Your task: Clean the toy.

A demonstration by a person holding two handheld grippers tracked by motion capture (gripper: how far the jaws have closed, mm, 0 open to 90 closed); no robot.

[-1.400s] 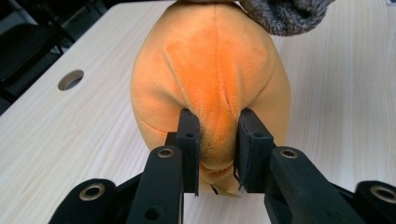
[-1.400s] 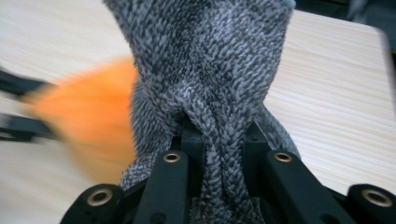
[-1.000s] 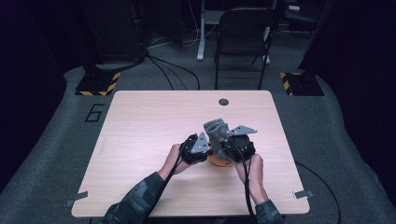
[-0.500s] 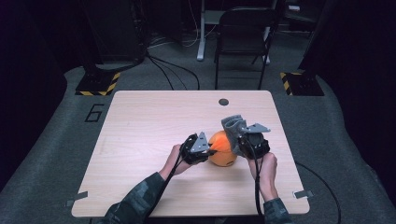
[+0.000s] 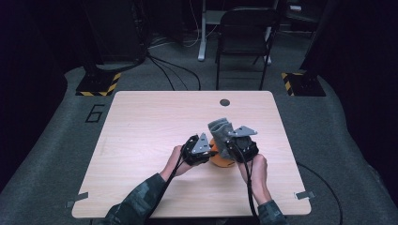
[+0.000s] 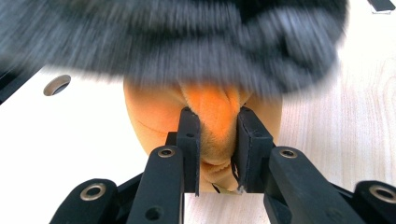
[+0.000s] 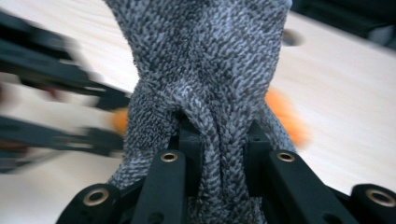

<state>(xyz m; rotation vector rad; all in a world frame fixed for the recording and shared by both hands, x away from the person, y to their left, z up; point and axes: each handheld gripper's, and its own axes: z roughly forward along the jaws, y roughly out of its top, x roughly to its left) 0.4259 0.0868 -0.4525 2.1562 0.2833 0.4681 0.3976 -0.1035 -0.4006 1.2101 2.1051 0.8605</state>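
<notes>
Grey sock (image 7: 205, 70) bunches between right fingers (image 7: 191, 149); left fingers (image 6: 189, 140) pinch orange cloth (image 6: 210, 107).

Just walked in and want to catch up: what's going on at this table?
A person at a wooden table works with a hand-held gripper in each hand. The left gripper is shut on a fold of an orange sock resting on the tabletop. The right gripper is shut on a bunched grey knitted sock, lifted just above the orange one. It looks like the two socks are being separated or paired.
</notes>
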